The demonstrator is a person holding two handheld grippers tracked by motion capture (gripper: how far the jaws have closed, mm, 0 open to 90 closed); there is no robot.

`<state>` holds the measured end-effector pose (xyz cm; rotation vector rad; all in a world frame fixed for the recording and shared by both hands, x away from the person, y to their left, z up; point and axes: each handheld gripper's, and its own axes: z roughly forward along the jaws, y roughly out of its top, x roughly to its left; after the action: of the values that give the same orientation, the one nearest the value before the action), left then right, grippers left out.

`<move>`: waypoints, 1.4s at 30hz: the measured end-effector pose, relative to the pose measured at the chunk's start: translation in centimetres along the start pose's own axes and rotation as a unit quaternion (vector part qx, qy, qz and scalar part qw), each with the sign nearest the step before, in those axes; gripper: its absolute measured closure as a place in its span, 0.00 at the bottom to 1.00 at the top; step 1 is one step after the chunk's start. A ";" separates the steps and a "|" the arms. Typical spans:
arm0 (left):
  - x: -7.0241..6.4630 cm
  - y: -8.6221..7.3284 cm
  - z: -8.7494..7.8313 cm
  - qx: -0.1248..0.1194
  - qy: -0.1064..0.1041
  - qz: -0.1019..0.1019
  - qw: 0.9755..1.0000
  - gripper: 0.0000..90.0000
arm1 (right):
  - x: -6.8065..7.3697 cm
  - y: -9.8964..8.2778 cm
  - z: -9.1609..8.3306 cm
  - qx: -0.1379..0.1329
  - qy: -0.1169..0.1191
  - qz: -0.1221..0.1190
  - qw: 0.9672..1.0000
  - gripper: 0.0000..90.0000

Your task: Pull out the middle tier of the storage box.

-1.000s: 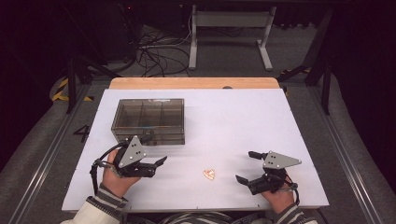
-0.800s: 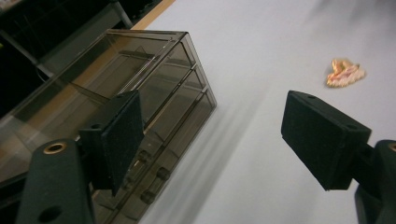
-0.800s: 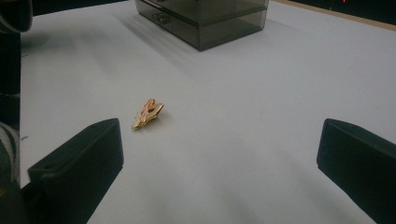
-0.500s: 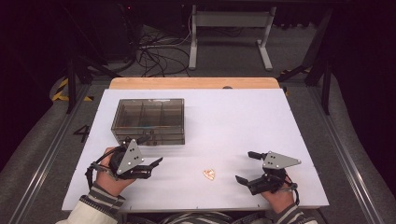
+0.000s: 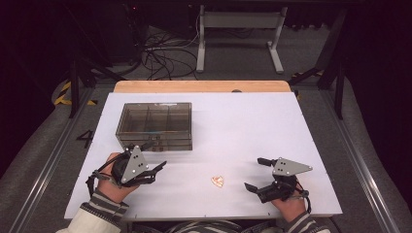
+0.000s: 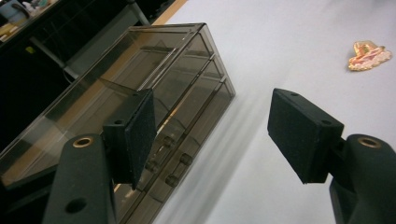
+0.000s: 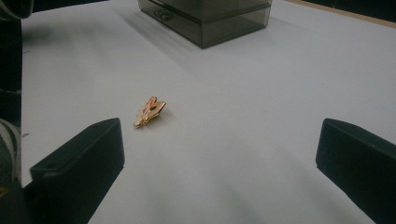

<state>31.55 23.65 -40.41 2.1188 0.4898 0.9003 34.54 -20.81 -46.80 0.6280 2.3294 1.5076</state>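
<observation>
gold brooch [image 5: 218, 181] lies ungrasped at 5 o'clock of closed drawer box [image 5: 155, 125]; left gripper [image 5: 156, 171] jaws narrowing, empty; right gripper [image 5: 257, 174] agape, empty.

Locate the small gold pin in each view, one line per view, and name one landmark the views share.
High view: the gold pin lies on the white table, low centre.
Left gripper view: the pin lies at the upper right edge.
Right gripper view: the pin lies left of centre, ahead of the jaws.
Shared landmark: the smoked drawer box.
</observation>
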 end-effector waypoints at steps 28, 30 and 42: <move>-0.5 -1.0 0.3 0.022 0.059 0.070 0.996 0.48 | 0.1 0.0 0.1 0.003 0.004 -0.002 1.000 0.02; -0.7 -1.0 0.4 0.023 0.066 0.077 0.995 0.50 | 0.1 0.0 0.1 0.002 0.004 -0.002 1.000 0.02; -0.9 -1.5 0.7 0.011 0.073 0.103 0.992 0.50 | 0.1 0.0 0.1 0.003 0.004 -0.001 1.000 0.02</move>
<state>31.40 23.67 -42.27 2.1610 0.3583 1.1780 34.52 -20.68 -46.83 0.6210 2.3407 1.5063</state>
